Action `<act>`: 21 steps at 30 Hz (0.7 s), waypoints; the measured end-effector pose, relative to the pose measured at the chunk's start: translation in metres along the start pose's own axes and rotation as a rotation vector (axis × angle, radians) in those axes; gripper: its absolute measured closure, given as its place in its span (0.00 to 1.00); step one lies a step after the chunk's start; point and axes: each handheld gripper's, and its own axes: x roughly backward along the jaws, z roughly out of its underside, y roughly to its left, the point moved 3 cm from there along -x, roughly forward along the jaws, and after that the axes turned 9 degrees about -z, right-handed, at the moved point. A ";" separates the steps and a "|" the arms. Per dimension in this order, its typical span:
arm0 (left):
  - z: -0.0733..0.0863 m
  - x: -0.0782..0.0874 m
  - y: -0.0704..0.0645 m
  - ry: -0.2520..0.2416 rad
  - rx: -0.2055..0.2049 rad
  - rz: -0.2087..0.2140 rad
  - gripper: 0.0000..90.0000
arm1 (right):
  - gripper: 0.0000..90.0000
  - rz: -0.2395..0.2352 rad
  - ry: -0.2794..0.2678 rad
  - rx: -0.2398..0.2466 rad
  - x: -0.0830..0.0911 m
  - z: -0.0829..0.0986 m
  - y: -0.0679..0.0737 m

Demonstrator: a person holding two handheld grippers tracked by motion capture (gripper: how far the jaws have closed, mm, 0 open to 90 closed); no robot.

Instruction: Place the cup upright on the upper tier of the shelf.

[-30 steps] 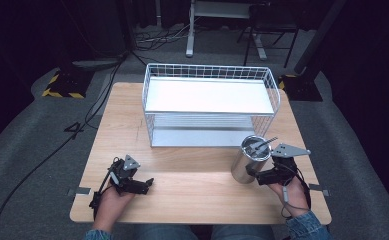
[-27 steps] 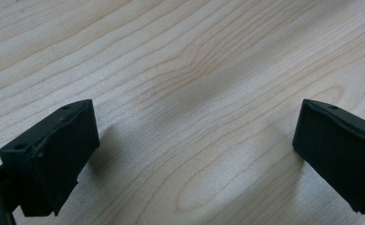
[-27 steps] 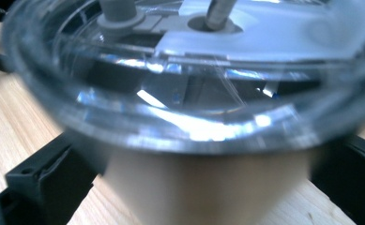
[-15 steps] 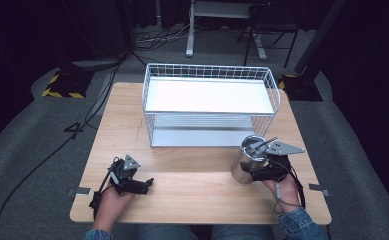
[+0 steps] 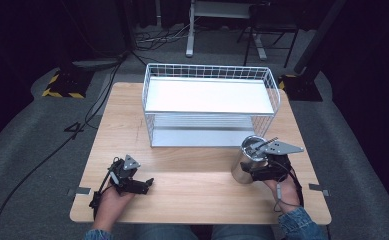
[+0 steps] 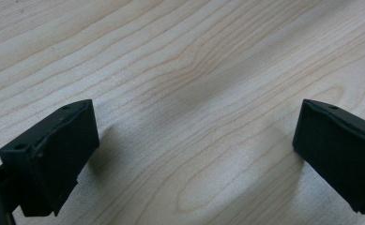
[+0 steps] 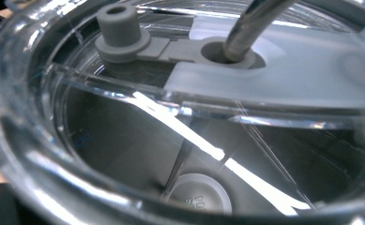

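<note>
While the left tool (image 5: 141, 184) lies low on the pale wooden counter (image 5: 197, 165) near its front left corner, its two black jaws stand spread wide apart with nothing between them but bare wood grain, as the left gripper view shows. Behind the middle of the counter stands a white wire basket (image 5: 209, 105) with a flat white shelf on top and a second shelf below. To the right, just in front of the basket's right front corner, a shiny steel tumbler (image 5: 246, 162) stands upright on the counter, capped by a clear plastic lid (image 7: 180, 117) through which a metal straw (image 7: 250, 28) passes at a grey rubber seal with a small stopper beside it. The right tool (image 5: 262, 169) sits against the tumbler's right side, its grey plate level with the rim; its camera looks closely over the lid, and whether its jaws are pinching the tumbler cannot be told.
</note>
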 end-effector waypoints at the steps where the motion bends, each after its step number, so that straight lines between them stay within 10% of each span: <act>1: 0.000 0.000 0.000 0.000 0.000 0.000 0.01 | 0.04 0.000 0.000 0.000 0.000 0.000 0.000; 21: 0.000 0.000 0.000 0.001 0.000 0.001 0.01 | 0.04 -0.029 -0.011 0.032 0.030 -0.050 0.013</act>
